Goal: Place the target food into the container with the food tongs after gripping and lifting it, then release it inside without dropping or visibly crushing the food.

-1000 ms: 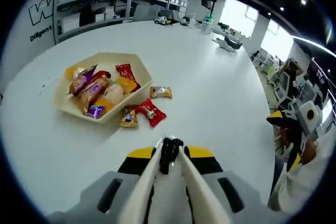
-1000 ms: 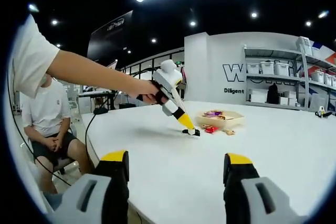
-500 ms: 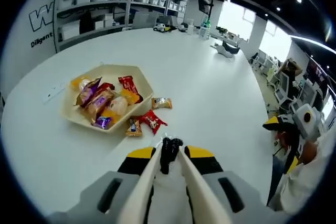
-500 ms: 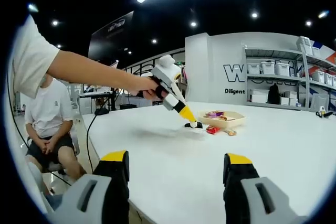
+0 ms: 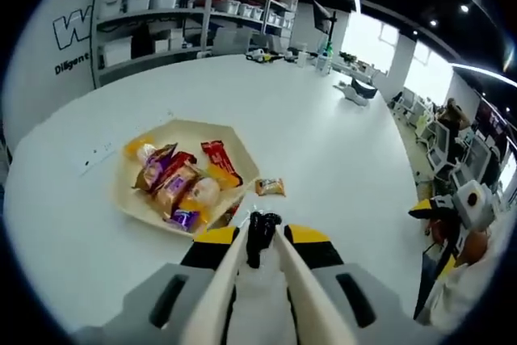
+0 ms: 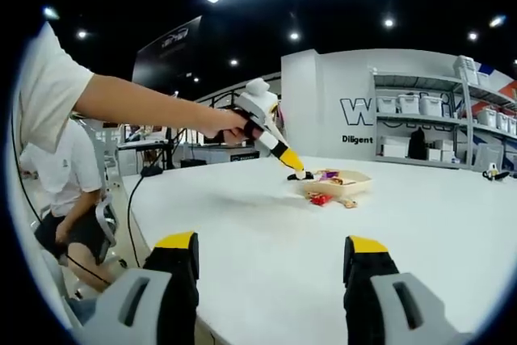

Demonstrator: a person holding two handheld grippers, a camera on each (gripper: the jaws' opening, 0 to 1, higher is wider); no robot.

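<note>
A: Which snack is the target?

B: I cannot say for sure. One wrapped snack (image 5: 270,187) is lying on the white tabletop (image 5: 339,143), just beside the tray (image 5: 137,199) at its right edge, and something red is peeking out at the tray's near corner, close to the tong tips. The loose pieces are probably what is waiting to be picked up.

A: What is the left gripper (image 5: 260,241) doing?

B: Its jaws are pressing the food tongs (image 5: 258,236) together; the two pale arms are meeting at dark tips with nothing visible between them. The tips are hovering by the tray's near corner, likely lining up on a loose piece.

A: And the tray itself?

B: It is holding a heap of wrapped snacks (image 5: 179,183): purple, red, orange and yellow packets, overlapping.

A: The right gripper (image 6: 271,268)?

B: Its jaws are standing wide apart, gripping nothing, well back from the tray (image 6: 339,184), apparently idling. From there the left gripper (image 6: 275,147) is slanting down toward the tray.
</note>
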